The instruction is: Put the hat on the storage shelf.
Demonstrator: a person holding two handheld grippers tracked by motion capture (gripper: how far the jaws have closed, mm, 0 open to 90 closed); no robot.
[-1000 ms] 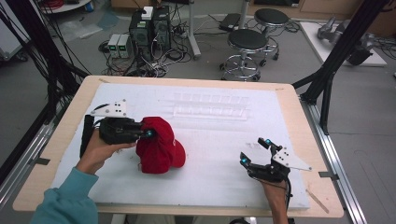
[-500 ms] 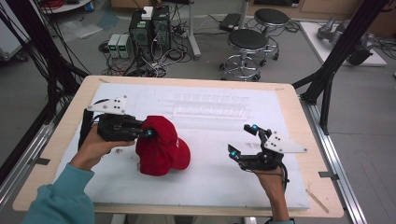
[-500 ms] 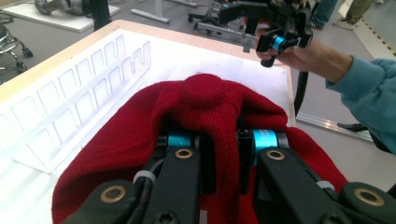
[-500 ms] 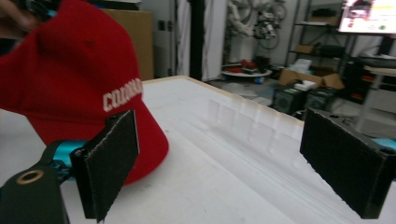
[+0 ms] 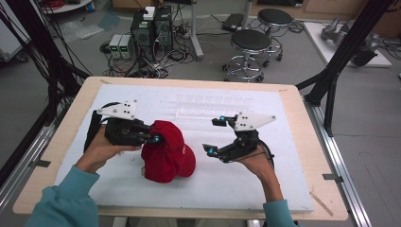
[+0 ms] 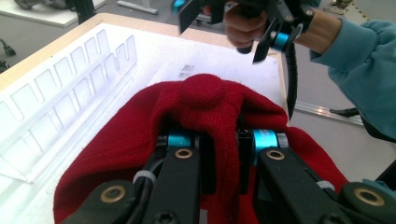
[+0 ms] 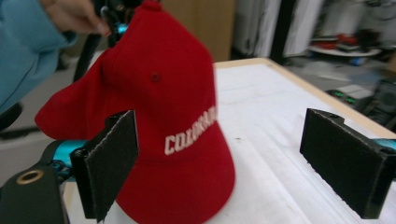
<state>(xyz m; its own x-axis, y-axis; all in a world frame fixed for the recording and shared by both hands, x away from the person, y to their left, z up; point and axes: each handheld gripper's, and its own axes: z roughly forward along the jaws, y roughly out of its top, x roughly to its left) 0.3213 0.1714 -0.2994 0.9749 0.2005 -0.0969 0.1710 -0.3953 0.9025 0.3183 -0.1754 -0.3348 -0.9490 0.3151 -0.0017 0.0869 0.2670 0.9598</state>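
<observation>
A red cap (image 5: 166, 152) sits on the white mat (image 5: 227, 184) a little left of the table's middle, its brim pointing toward the person's side and its crown lifted on the left. In the right gripper view the cap (image 7: 168, 126) shows white lettering across its front and a small button on top. In the left gripper view a fold of its red cloth (image 6: 205, 121) rises between the two black jaws.

The left gripper (image 5: 153, 138) has its jaws closed on that fold at the cap's upper left side, pinching the cloth tight; the left hand (image 5: 101, 146) holds the gripper low over the mat, with the grey three-cornered plate (image 5: 118, 109) on top.

The right gripper (image 5: 215, 136) hangs to the right of the cap, near it but apart, with its jaws standing wide and nothing between them. In the right gripper view its two black pads (image 7: 109, 163) frame the cap without touching it. The right hand (image 5: 257, 163) holds it from below, and a teal sleeve (image 5: 279, 215) shows at the bottom edge.

Behind the cap, toward the far side of the mat, lies a clear plastic tray (image 5: 215, 105) with a row of small compartments; in the left gripper view the tray (image 6: 56, 102) runs along the left, just beside the cap. The mat covers most of a wooden table (image 5: 307, 156). Beyond the table stand two round stools (image 5: 253, 45) and computer boxes (image 5: 151, 28) on the grey floor.
</observation>
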